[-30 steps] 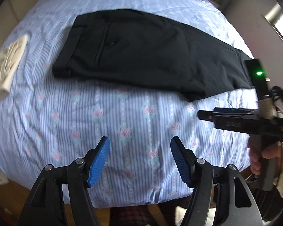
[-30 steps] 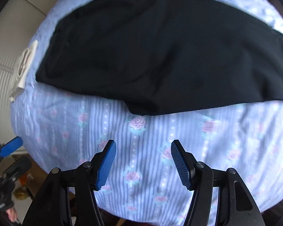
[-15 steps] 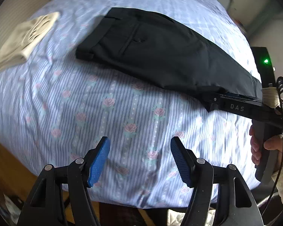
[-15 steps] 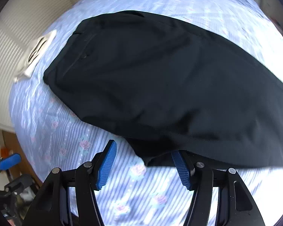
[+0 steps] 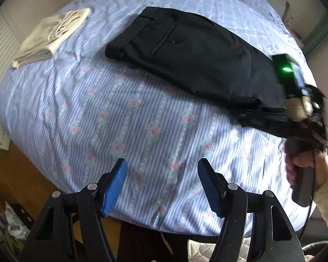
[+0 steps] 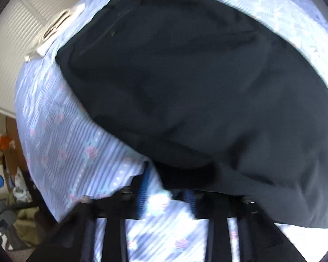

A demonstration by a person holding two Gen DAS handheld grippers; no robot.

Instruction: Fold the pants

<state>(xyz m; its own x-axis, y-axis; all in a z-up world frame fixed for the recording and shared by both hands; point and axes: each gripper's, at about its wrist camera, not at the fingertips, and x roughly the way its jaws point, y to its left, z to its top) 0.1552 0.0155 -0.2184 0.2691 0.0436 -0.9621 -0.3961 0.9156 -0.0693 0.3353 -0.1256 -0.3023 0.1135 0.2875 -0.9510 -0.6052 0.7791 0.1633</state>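
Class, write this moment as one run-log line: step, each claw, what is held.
step: grab pants edge | right claw: just closed on edge, sheet too | left claw: open, empty

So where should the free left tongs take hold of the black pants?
Grip the waistband corner of the black pants, coming from the near bed edge. That end lies flat and free on the sheet, while the right tongs have just been closing at the leg end.
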